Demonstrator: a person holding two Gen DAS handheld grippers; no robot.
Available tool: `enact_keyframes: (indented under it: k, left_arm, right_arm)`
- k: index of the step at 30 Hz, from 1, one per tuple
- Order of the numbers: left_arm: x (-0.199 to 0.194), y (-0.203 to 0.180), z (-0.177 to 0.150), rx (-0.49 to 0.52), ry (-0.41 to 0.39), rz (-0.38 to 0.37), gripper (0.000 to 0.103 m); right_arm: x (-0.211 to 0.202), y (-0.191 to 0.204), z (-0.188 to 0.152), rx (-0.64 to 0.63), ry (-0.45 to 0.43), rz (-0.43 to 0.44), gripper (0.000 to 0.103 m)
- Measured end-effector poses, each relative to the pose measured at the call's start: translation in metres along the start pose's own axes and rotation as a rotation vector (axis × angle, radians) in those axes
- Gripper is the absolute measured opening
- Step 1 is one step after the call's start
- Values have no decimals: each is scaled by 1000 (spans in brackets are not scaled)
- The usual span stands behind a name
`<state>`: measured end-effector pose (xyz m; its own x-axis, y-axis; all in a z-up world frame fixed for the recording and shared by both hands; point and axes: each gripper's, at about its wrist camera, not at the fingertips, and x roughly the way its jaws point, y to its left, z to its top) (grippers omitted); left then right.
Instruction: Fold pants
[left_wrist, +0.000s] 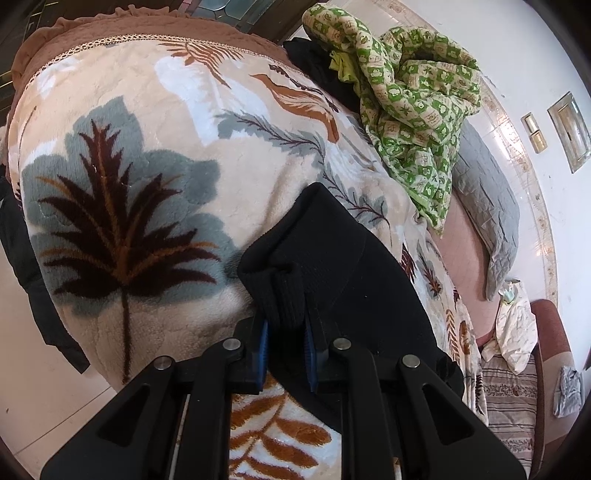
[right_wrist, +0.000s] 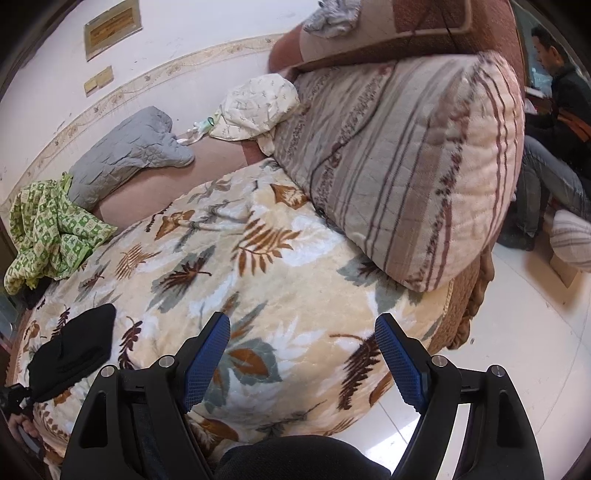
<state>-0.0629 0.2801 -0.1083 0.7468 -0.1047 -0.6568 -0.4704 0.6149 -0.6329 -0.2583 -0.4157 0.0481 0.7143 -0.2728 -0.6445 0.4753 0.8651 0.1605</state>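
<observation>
Nearest the left wrist camera: left gripper pinches a ribbed edge of the black pants, probably a cuff or waistband, with the blue pads pressed onto the bunched fabric. The pants lie on the leaf-print blanket and run from the grip up and to the right across it as a dark, partly bunched mass; how many layers are stacked cannot be told. In the right wrist view the right gripper hovers over bare blanket with fingers spread wide and nothing between them; the pants lie well off to its left, at the blanket's left edge, and more dark fabric shows at the bottom of that view, under the gripper. Judgement: the fold is in its early stage, with one end secured and the other hand free. To do this step well, the right gripper should take the matching corner of the same edge, so both hands lift evenly and lay the cloth flat without twist. Farther across the blanket: green patterned quilt, grey quilted pillow, striped cushion. A seated person sits beyond the cushion.
</observation>
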Motion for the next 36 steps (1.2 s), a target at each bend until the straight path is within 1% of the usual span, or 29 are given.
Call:
enact_keyframes:
  k: [3, 6, 8, 10, 18, 22, 25, 29, 32, 36]
  left_arm:
    - [0, 0, 0, 1, 0, 2, 15]
    - [0, 0, 1, -2, 1, 2, 15]
    - [0, 1, 0, -1, -1, 3, 15]
    - [1, 0, 0, -1, 0, 1, 15]
    - [0, -3, -1, 16, -4, 23, 14]
    - [1, -7, -4, 30, -21, 44, 13]
    - [1, -10, -4, 46, -33, 59, 13]
    - [1, -11, -6, 71, -53, 68, 13]
    - [1, -10, -5, 62, -51, 58, 13]
    - [0, -8, -6, 71, -57, 40, 13]
  right_arm:
    - [12, 13, -5, -60, 7, -22, 82]
    - [30, 15, -8, -58, 51, -24, 82]
    - [32, 17, -6, -48, 46, 11, 82]
    - [33, 22, -8, -72, 47, 5, 82]
    - [33, 21, -6, -68, 47, 23, 82]
    - [28, 18, -6, -98, 40, -24, 82]
    - [22, 9, -7, -90, 26, -53, 82]
    - [17, 0, -7, -63, 11, -49, 82]
    - [21, 8, -7, -84, 20, -45, 82]
    - [28, 33, -7, -119, 26, 0, 82]
